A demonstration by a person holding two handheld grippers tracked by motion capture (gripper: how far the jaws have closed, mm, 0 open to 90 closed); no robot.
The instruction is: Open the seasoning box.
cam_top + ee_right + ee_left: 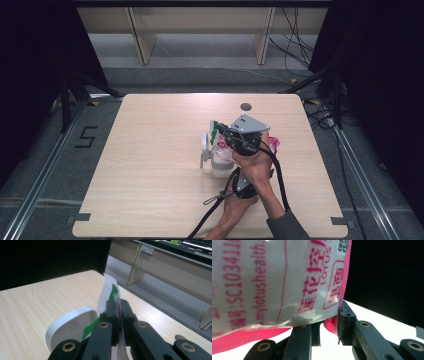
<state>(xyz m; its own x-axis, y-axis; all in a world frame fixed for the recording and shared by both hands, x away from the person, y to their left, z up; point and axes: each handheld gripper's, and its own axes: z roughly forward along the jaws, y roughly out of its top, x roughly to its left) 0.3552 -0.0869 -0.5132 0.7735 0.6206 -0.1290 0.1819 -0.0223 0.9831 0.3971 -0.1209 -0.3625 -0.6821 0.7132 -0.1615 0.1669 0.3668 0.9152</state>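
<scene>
A white pouch (274, 280) with pink edges and red print hangs in front of my left gripper (328, 326), whose jaws are shut on its lower pink corner. In the high view its pink edge (273, 144) pokes out to the right of the hands. My right gripper (117, 306) is shut on the thin edge of a white and green packet (108, 290). From above, the right gripper (221, 134) under its grey plate holds the packet (215, 129) over a white jar (220, 166) with an open flip lid (205, 144). That lid (72, 325) is just left of the jaws.
The wooden table (150, 175) has a dark grommet hole (245, 106) near its far edge. Beyond it stand pale shelf legs (142, 45) and loose floor cables (295, 45). A "5" (86, 136) is marked on the floor at left.
</scene>
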